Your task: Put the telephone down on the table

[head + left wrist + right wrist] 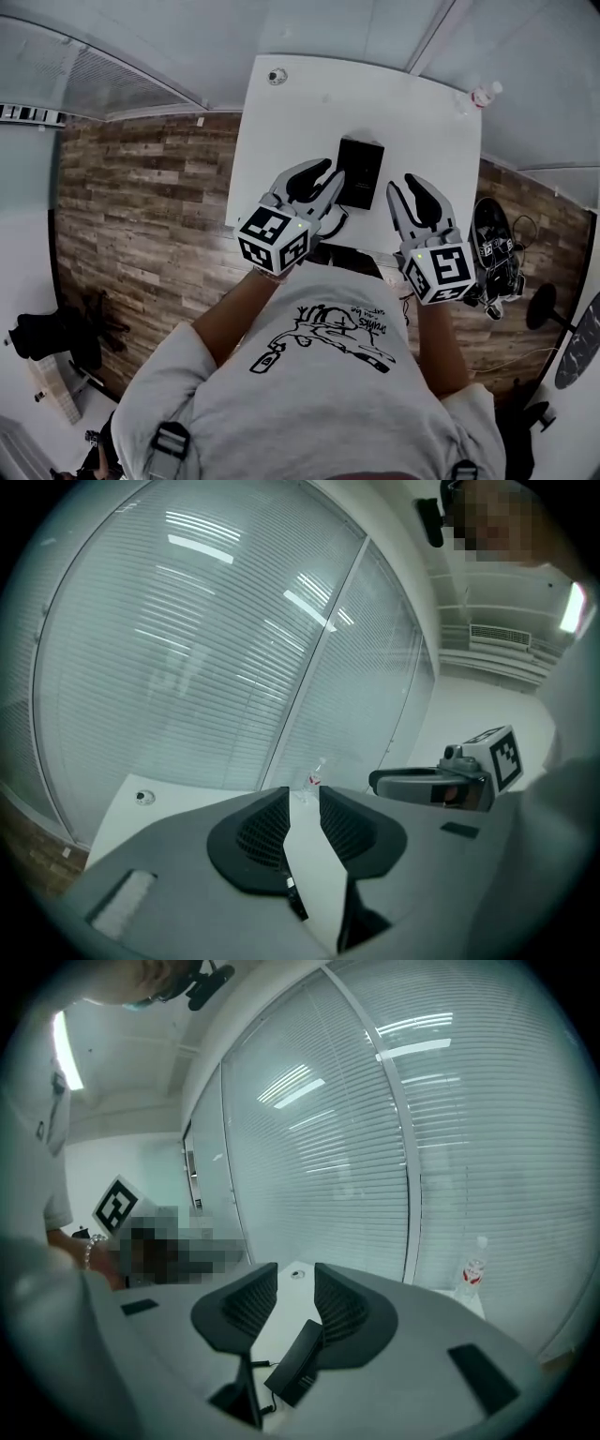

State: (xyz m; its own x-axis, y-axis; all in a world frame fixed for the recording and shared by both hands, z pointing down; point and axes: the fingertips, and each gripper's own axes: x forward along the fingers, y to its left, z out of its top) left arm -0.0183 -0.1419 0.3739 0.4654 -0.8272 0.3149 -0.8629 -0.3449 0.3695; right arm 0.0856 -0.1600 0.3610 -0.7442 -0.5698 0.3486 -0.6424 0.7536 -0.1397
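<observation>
The black telephone (361,172) lies flat on the white table (300,112), near its front edge. Both grippers hang in the air above that edge, apart from the telephone. My left gripper (333,174) is just left of it, its jaws a narrow gap apart with nothing between them (303,794). My right gripper (403,184) is to the right of it, also open a little and empty (295,1269). In the right gripper view the telephone (298,1363) shows far below, through the gap between the jaws, with a thin cord beside it.
A clear water bottle (485,94) stands at the table's far right corner, and a small round fitting (277,76) sits at the far left. Glass walls with blinds (187,667) rise behind the table. Wood floor (141,216) lies to the left, and cables and gear (497,253) to the right.
</observation>
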